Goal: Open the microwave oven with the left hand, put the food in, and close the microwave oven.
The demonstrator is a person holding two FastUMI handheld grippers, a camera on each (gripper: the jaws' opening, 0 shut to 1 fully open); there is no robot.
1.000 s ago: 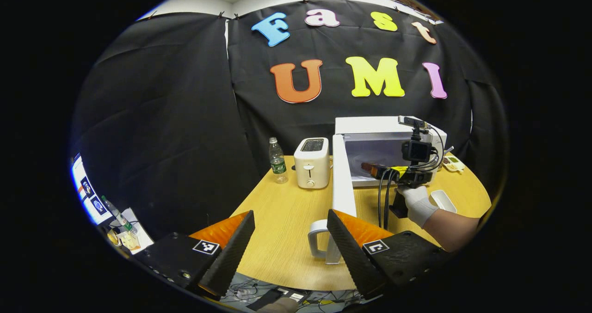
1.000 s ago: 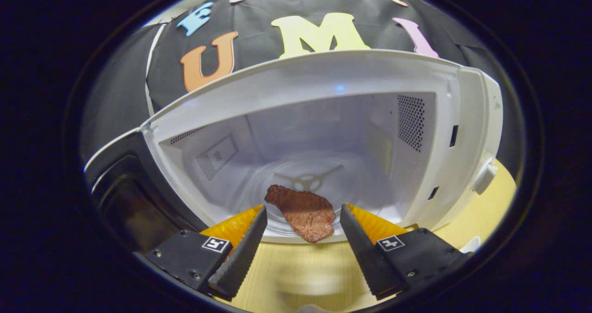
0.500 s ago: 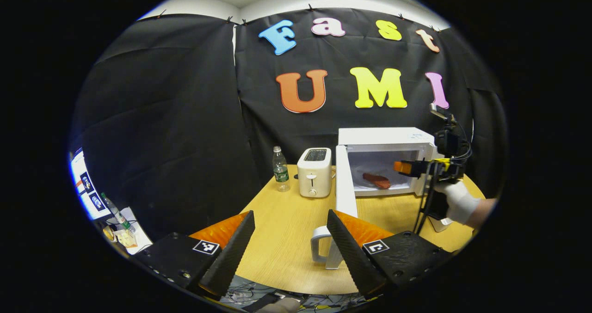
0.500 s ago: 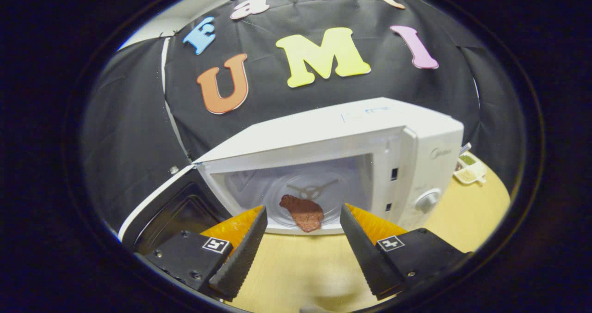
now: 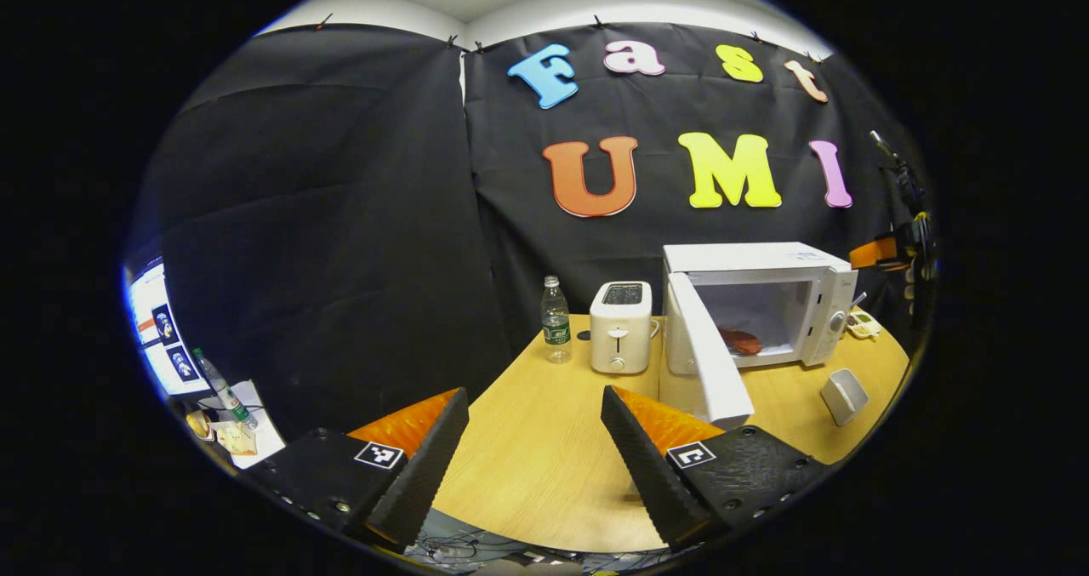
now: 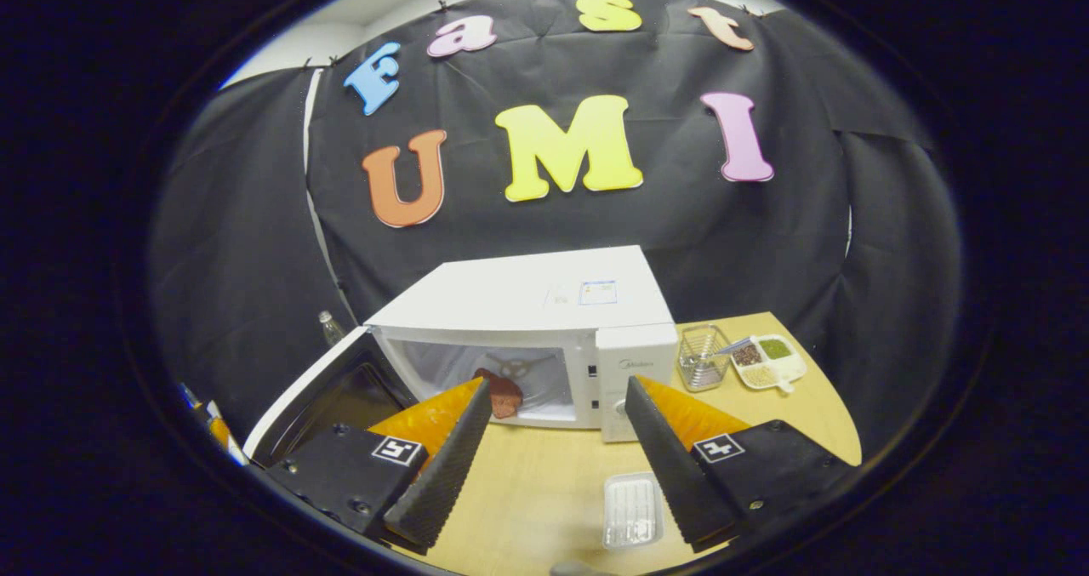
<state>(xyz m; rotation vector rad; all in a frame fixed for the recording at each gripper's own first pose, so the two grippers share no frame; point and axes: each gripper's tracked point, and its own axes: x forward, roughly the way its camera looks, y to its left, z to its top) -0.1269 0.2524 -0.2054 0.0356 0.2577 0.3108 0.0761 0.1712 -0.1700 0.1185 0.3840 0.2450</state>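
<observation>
A white microwave [image 5: 766, 261] [image 6: 527, 291] stands at the back of the round wooden table [image 5: 527, 440], its door [image 5: 710, 359] [image 6: 336, 389] swung open. A brown piece of food [image 5: 742, 341] [image 6: 502, 393] lies inside on the turntable. My left gripper [image 5: 534, 457] is open and empty, low over the table's near edge, left of the door. My right gripper [image 6: 551, 457] is open and empty, pulled back and raised in front of the microwave. In the left gripper view the right gripper [image 5: 880, 254] shows small at the far right, held high.
A white toaster [image 5: 621, 327] and a water bottle [image 5: 555, 319] stand left of the microwave. A clear empty tray [image 6: 631, 510] [image 5: 844, 396] lies on the table in front. A wire basket [image 6: 702, 356] and a divided dish [image 6: 766, 360] sit to the microwave's right.
The right gripper has drawn back out of the microwave and risen, leaving the food inside. The left gripper has moved back and left from the door, whose handle has dropped out of sight.
</observation>
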